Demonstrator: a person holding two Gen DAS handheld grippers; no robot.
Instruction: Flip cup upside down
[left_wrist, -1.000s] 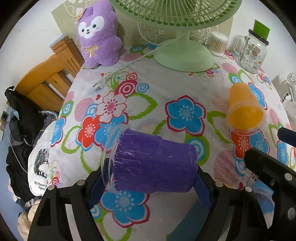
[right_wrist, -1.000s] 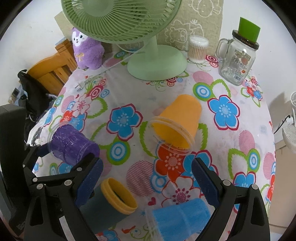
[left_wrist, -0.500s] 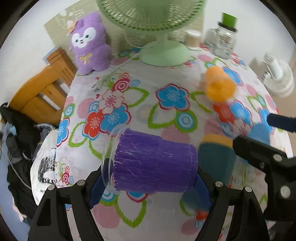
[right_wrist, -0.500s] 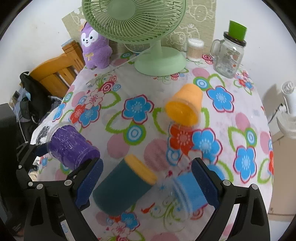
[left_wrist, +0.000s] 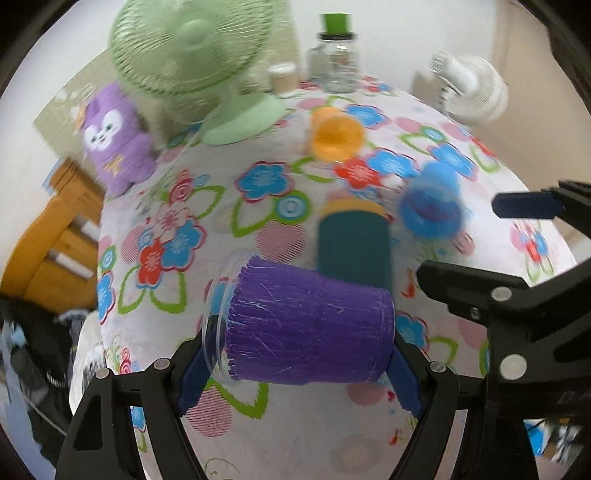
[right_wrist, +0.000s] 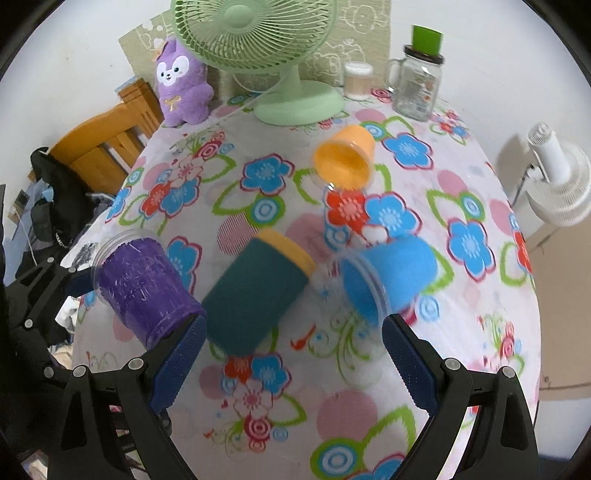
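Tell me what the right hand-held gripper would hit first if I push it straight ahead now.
Most likely the teal cup: it lies on its side just beyond the open right hand-held gripper, left of its centre line. The blue cup lies right of that line. Depth is hard to judge through the fisheye.

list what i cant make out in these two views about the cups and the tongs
- Purple cup, left wrist view: its mouth faces left, so the inside is hidden.
- Blue cup, left wrist view: motion blur smears its outline.
- Right tongs, left wrist view: cut off by the right edge.
- Teal cup, right wrist view: blurred.
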